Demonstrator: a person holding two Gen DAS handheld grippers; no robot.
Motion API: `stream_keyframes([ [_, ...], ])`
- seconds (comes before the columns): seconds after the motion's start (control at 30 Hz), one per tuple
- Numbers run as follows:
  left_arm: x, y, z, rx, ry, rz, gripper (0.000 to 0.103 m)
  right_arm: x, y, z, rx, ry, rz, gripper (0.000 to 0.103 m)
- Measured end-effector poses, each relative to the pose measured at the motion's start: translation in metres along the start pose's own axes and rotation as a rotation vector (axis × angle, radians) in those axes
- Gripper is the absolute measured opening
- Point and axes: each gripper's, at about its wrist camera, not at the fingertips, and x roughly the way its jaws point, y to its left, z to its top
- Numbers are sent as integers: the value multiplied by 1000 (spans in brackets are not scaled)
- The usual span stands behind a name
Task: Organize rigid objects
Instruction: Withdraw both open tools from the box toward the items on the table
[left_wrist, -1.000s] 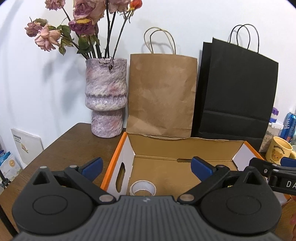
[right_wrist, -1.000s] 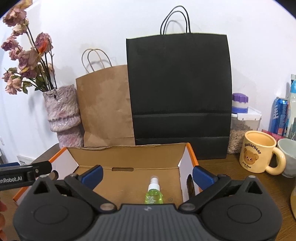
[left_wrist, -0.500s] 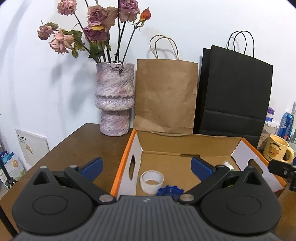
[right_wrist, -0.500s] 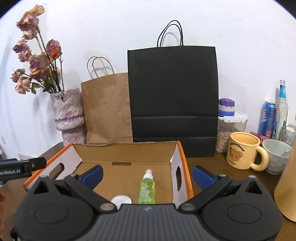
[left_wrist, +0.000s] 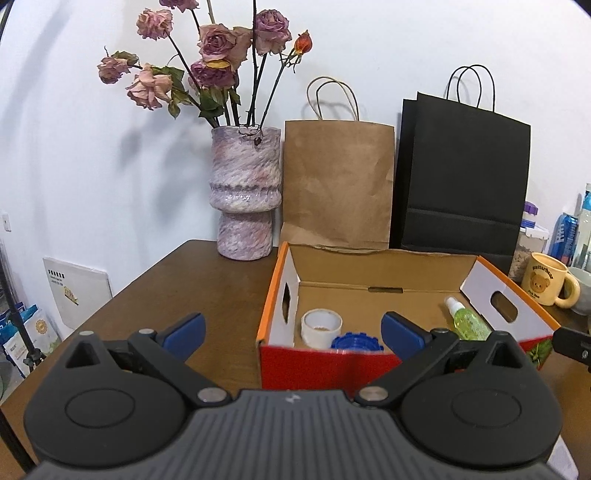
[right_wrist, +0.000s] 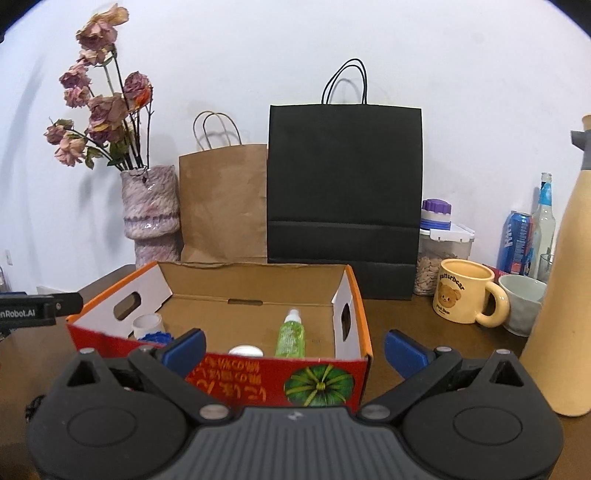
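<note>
Left wrist view: the left gripper (left_wrist: 291, 326) is spread wide and empty; ahead of it the cardboard box (left_wrist: 376, 271) holds a tape roll (left_wrist: 320, 326), a blue cap (left_wrist: 356, 342) and a green spray bottle (left_wrist: 467, 321). The right gripper (right_wrist: 294, 345), equally wide and empty, faces that box's red front wall.

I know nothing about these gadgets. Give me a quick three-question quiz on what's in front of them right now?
1. True or false: the green spray bottle lies inside the cardboard box.
2. Which bag stands further right: A) brown paper bag, B) black paper bag?
3. What picture is on the yellow mug?

Key: 1 true. 2 B. 3 a bear.
</note>
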Motion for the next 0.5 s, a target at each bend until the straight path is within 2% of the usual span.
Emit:
stream_keyframes([
  [0.33,-29,7,-20,26,1,0,103,-32,2,-30,-12,41,-52,103],
  [0.5,-39,12,-31,37,18,6,103,-45,-3,-43,18,74,-32,103],
])
